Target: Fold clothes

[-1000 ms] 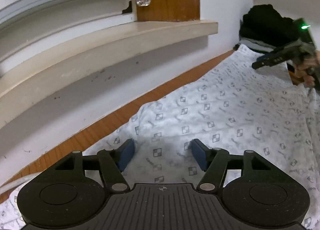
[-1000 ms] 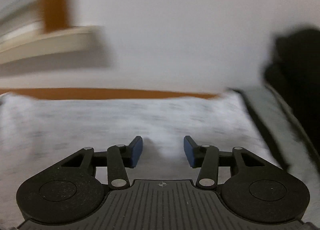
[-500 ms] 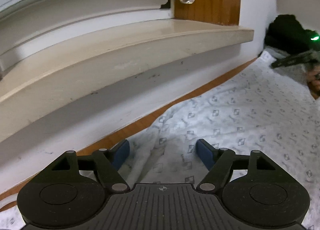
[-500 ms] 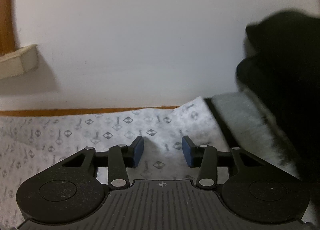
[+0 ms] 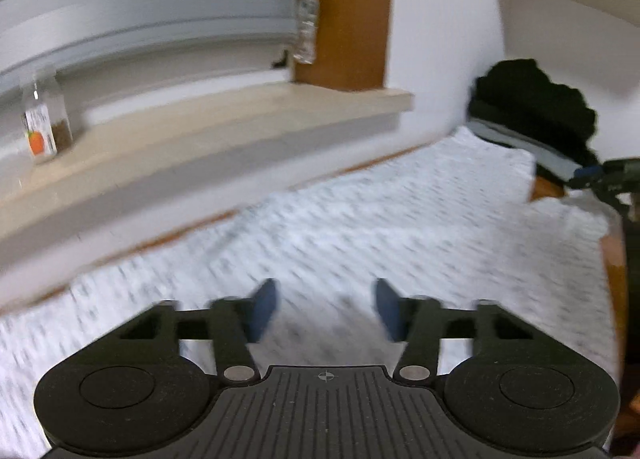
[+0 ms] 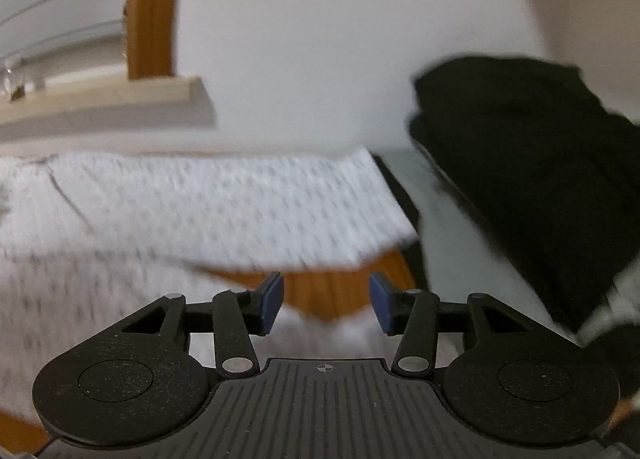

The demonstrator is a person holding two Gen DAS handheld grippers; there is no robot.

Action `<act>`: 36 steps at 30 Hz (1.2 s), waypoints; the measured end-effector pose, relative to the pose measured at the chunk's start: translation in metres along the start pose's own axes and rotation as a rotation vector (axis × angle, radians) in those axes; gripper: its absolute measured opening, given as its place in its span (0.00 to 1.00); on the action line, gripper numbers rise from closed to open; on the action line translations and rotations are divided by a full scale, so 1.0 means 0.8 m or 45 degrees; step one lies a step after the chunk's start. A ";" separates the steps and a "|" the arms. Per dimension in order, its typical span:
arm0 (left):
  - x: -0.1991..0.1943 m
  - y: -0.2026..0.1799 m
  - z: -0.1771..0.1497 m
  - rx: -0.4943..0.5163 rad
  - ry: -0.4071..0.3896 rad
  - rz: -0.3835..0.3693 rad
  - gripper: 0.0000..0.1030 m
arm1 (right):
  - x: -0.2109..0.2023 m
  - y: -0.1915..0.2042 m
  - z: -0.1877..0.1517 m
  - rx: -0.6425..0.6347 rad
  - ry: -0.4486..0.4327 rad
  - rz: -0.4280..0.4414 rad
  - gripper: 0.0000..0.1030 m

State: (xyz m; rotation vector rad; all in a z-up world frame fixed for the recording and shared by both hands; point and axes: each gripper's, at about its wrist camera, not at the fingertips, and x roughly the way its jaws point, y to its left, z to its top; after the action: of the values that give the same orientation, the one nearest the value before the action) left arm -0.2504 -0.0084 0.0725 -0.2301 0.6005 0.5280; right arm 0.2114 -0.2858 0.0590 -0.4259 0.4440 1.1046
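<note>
- The white patterned garment (image 5: pixel 360 227) is seen spread on the wooden table (image 6: pixel 340 291), below the window sill (image 5: pixel 224 119).
- A black clothes pile (image 6: pixel 532 163) is noted at the garment's far right end.
- Left gripper (image 5: pixel 326 309): jaws apart and closing, held above the cloth, nothing between the pads.
- Right gripper (image 6: pixel 326 301): jaws apart and opening, nothing clamped; bare table is seen between them.

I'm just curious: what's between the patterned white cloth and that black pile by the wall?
In the right wrist view, a pale grey folded garment lies between the white cloth and the black pile, which sits partly on it.
</note>
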 end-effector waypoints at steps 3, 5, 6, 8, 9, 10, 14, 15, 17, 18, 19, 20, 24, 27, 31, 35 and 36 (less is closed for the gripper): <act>-0.012 -0.026 -0.021 -0.003 -0.002 -0.031 0.37 | -0.015 -0.011 -0.027 0.013 0.008 -0.054 0.47; -0.017 -0.041 -0.035 -0.011 0.005 -0.053 0.37 | -0.023 -0.020 -0.040 0.050 0.007 -0.060 0.47; -0.019 -0.048 -0.040 -0.011 0.009 -0.063 0.37 | -0.027 -0.024 -0.045 0.067 0.009 -0.060 0.47; -0.021 -0.060 -0.050 -0.002 0.018 -0.085 0.42 | -0.027 -0.028 -0.053 0.082 0.028 -0.048 0.47; -0.021 -0.066 -0.054 0.012 0.024 -0.089 0.44 | -0.024 -0.028 -0.057 0.084 0.043 -0.035 0.47; -0.022 -0.070 -0.058 0.028 0.030 -0.091 0.46 | -0.021 -0.027 -0.060 0.082 0.053 -0.032 0.47; -0.015 -0.081 -0.066 0.102 0.061 -0.064 0.42 | -0.011 -0.031 -0.064 0.098 0.052 -0.007 0.47; -0.013 -0.083 -0.068 0.113 0.065 -0.062 0.38 | -0.010 -0.034 -0.064 0.113 0.050 0.010 0.45; -0.010 -0.080 -0.070 0.118 0.072 -0.067 0.22 | -0.013 -0.042 -0.067 0.154 0.043 0.058 0.29; -0.010 -0.079 -0.070 0.117 0.075 -0.077 0.18 | -0.017 -0.045 -0.069 0.164 0.040 0.069 0.23; -0.011 -0.077 -0.071 0.115 0.078 -0.090 0.14 | -0.022 -0.048 -0.069 0.176 0.039 0.066 0.14; -0.013 -0.076 -0.071 0.116 0.082 -0.098 0.12 | -0.028 -0.051 -0.070 0.190 0.039 0.058 0.11; -0.024 -0.069 -0.070 0.102 0.084 -0.118 0.10 | -0.072 -0.067 -0.073 0.172 0.029 0.018 0.10; -0.031 -0.064 -0.070 0.079 0.079 -0.134 0.10 | -0.112 -0.081 -0.083 0.171 0.033 -0.011 0.10; -0.029 -0.064 -0.070 0.070 0.082 -0.126 0.15 | -0.121 -0.093 -0.098 0.207 0.061 -0.038 0.13; -0.027 -0.071 -0.069 0.089 0.068 -0.101 0.28 | -0.111 -0.095 -0.098 0.268 0.032 -0.017 0.33; -0.026 -0.072 -0.068 0.094 0.071 -0.100 0.30 | -0.105 -0.094 -0.096 0.269 0.034 -0.015 0.35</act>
State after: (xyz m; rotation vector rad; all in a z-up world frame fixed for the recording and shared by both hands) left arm -0.2599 -0.0849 0.0440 -0.1980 0.6610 0.4236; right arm 0.2378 -0.4192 0.0484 -0.2574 0.5746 1.0295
